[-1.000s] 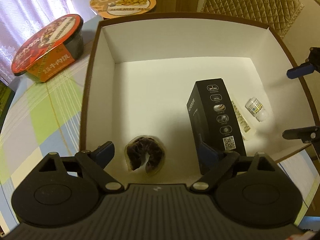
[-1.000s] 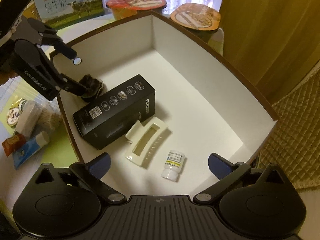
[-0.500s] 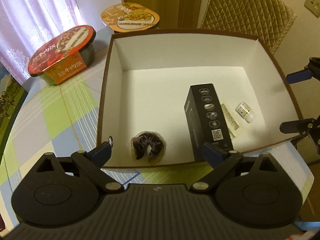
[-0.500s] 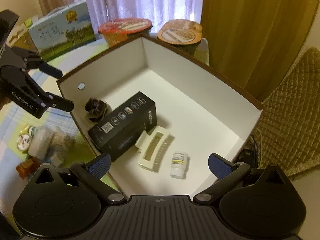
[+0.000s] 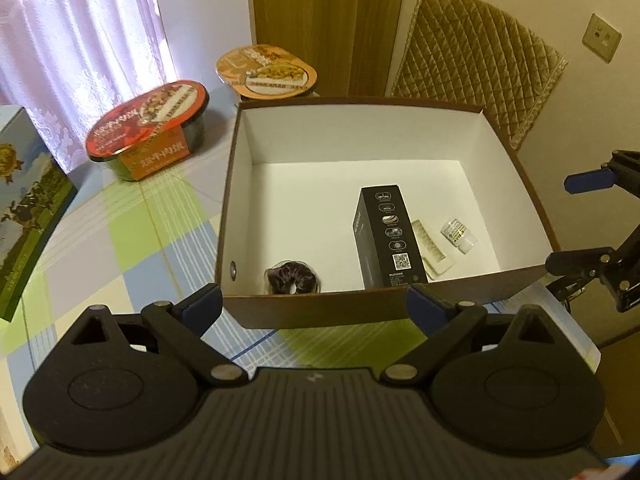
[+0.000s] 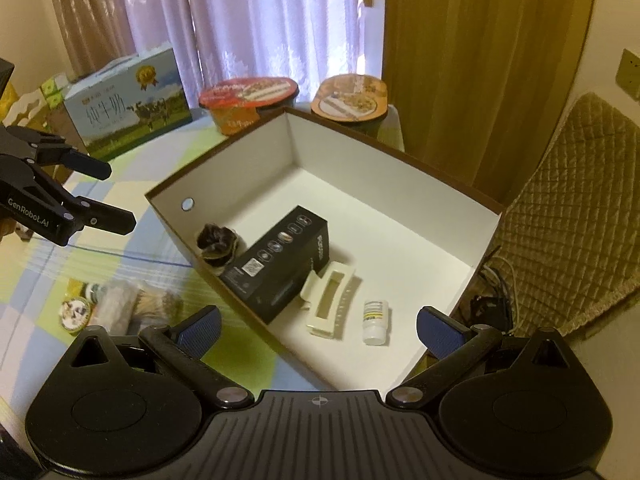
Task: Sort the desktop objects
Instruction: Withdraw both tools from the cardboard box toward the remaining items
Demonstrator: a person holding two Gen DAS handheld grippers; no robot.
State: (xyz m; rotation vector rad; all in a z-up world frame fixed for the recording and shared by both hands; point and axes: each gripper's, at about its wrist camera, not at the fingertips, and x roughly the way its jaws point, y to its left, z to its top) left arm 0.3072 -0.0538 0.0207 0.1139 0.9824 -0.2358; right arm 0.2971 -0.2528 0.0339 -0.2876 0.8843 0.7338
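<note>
A brown box with white inside [image 5: 304, 152] [image 6: 400, 216] stands on the table. In it lie a dark hair scrunchie [image 5: 291, 277] [image 6: 216, 240], a black carton [image 5: 387, 236] [image 6: 280, 260], a cream hair claw [image 5: 431, 249] [image 6: 330, 304] and a small white bottle [image 5: 458, 234] [image 6: 376, 316]. My left gripper [image 5: 314, 306] is open and empty, above the box's near wall. My right gripper [image 6: 318, 330] is open and empty, above the box's right corner. Each gripper shows in the other's view, the right [image 5: 580, 224] and the left [image 6: 112, 196].
Two instant-noodle bowls, red [image 5: 148, 128] [image 6: 248, 100] and orange [image 5: 266, 72] [image 6: 352, 98], stand behind the box. A milk carton box [image 5: 24, 216] [image 6: 128, 104] is at the left. Small loose items [image 6: 116, 304] lie on the checked tablecloth left of the box. A quilted chair [image 5: 476, 64] is behind right.
Both grippers have pulled up and back out of the box, open and empty. The scrunchie stays where it lay inside the box.
</note>
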